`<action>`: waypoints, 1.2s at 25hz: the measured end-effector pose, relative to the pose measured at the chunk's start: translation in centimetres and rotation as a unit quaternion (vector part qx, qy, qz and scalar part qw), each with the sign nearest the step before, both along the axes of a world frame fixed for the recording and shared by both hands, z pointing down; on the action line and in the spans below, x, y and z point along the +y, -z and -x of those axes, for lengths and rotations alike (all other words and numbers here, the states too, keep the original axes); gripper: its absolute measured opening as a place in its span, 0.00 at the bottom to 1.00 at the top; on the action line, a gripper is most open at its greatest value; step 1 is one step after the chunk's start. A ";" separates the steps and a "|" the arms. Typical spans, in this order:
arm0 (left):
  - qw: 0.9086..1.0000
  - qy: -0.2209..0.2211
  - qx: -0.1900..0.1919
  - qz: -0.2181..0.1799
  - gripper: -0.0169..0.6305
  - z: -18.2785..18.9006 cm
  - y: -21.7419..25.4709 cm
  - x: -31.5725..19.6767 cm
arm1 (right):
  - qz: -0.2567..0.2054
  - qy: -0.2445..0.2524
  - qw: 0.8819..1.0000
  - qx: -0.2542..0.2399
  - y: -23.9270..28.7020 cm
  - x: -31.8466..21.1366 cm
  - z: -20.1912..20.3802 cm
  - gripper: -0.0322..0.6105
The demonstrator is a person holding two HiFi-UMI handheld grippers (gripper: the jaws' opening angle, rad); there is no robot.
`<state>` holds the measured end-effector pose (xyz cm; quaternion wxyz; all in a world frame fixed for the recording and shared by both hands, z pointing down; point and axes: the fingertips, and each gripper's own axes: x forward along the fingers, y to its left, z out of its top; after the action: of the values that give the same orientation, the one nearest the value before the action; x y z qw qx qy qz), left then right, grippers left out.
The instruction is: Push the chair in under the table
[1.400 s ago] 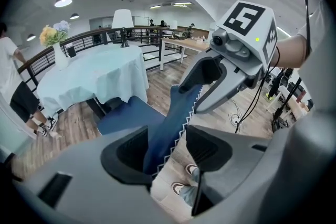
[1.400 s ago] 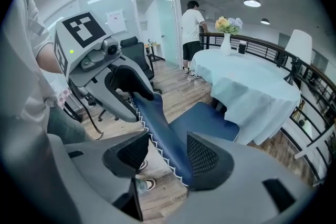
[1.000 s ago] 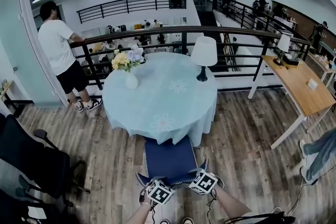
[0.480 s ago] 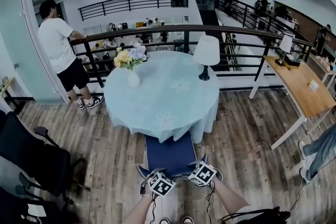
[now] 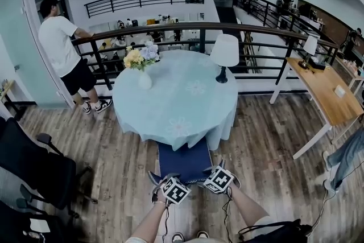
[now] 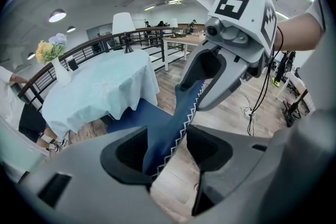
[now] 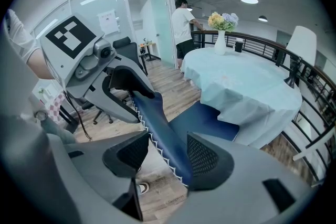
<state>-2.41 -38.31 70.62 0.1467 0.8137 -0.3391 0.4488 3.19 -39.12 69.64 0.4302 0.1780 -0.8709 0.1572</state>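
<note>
Head view: left gripper (image 5: pixel 166 181) and right gripper (image 5: pixel 218 172) clamped on chair (image 5: pixel 185 159) back, slid deeper under table (image 5: pixel 170 116); nearly home.

A vase of flowers (image 5: pixel 144 78) and a white lamp (image 5: pixel 224 54) stand well apart before a black railing (image 5: pixel 261 32). A person in a white shirt (image 5: pixel 60 41) leans on it; a wooden surface (image 5: pixel 329 97) stands at right.

The hanging tablecloth (image 5: pixel 170 101) hides the far edge of the blue chair (image 5: pixel 183 161) and whatever stands beneath.
</note>
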 end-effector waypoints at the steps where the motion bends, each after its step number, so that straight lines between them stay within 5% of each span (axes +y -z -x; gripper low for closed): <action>1: 1.000 -0.001 0.000 -0.001 0.39 0.0 0.0 -0.2 | 0.000 -0.001 1.000 0.001 0.0 -0.2 0.0 0.42; 30: 1.000 -0.009 -0.006 0.014 0.39 0.0 -0.1 -2.6 | 0.003 -0.002 1.000 0.011 0.1 -2.7 0.1 0.42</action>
<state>-2.38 -40.91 70.69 0.1517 0.8117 -0.3264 0.4600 3.10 -41.80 69.59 0.4398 0.1802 -0.8653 0.1591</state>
